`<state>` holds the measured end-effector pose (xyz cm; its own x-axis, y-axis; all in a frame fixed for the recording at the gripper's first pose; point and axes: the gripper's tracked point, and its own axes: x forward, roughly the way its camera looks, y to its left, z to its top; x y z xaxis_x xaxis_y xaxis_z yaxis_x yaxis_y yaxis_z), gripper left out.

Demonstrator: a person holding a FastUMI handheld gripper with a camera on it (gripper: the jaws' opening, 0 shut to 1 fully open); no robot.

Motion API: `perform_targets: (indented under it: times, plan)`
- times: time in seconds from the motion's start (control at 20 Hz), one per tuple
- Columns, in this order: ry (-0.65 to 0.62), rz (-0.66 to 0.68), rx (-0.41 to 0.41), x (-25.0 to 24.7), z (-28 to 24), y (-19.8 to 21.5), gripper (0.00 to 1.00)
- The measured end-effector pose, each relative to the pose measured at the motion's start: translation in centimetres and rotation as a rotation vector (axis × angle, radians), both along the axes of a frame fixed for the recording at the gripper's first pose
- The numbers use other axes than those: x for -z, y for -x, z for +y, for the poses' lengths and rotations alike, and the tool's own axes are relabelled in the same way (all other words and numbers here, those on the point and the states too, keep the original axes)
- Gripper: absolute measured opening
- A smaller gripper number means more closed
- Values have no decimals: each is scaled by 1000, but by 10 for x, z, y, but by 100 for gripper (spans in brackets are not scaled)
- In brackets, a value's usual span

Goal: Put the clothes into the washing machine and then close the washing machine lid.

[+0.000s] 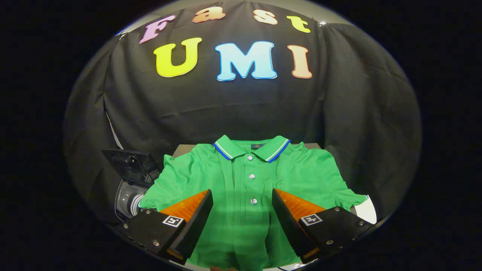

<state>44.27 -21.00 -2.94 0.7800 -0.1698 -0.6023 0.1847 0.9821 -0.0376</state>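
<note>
A green polo shirt [248, 180] lies spread flat, collar at the far end and buttons down its middle. My gripper [242, 197] hangs above the shirt's lower front, open, with the button placket showing in the wide gap between the two fingers. Nothing is held. To the left of the shirt stands the small washing machine [131, 188], its dark lid [126, 162] raised and a grey drum opening showing beside the shirt's left sleeve.
The shirt rests on a table whose white surface [367, 210] shows past the right sleeve. Black cloth walls close in behind and on both sides.
</note>
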Motion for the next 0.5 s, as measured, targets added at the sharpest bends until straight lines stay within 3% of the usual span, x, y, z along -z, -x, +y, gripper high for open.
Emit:
perform_targets:
  times: [0.5]
  plan:
    - [0,67,35,24,-4,1,97]
